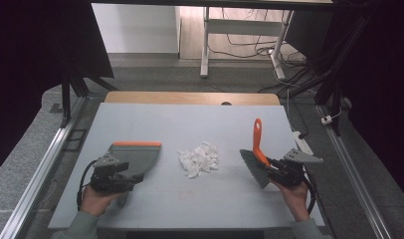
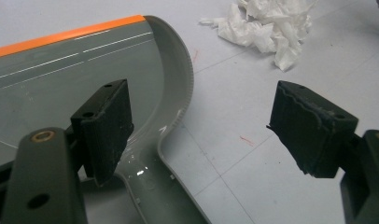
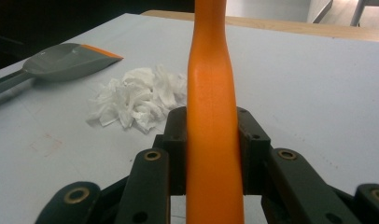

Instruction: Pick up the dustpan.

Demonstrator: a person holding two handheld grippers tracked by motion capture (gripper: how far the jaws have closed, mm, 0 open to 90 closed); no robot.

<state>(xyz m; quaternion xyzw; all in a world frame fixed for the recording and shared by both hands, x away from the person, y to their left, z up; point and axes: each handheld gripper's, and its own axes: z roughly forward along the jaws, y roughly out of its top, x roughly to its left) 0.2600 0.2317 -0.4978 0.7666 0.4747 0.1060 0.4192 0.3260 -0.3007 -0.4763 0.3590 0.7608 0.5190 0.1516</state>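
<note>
While the pale worktop [image 1: 190,124] stretches wide in front of you, everything on it sits in the near half. The grey dustpan [image 1: 138,157] with its orange lip lies flat at the left, lip towards the far edge, handle running back towards you. Your left tongs [image 1: 121,175] hover over that handle with the jaws spread wide; in the left gripper view one pad [image 2: 106,126] stands above the neck of the pan where it narrows into the handle, the other is out over bare worktop, and neither pad presses on anything. At the right, your right tongs [image 1: 274,169] are clamped tight on the orange handle of the brush [image 1: 257,149]; the handle rises straight between the pads in the right gripper view, and the grey bristles point left towards the middle. Between dustpan and brush, apart from both, lies the small heap of white paper scraps [image 1: 200,158].
</note>
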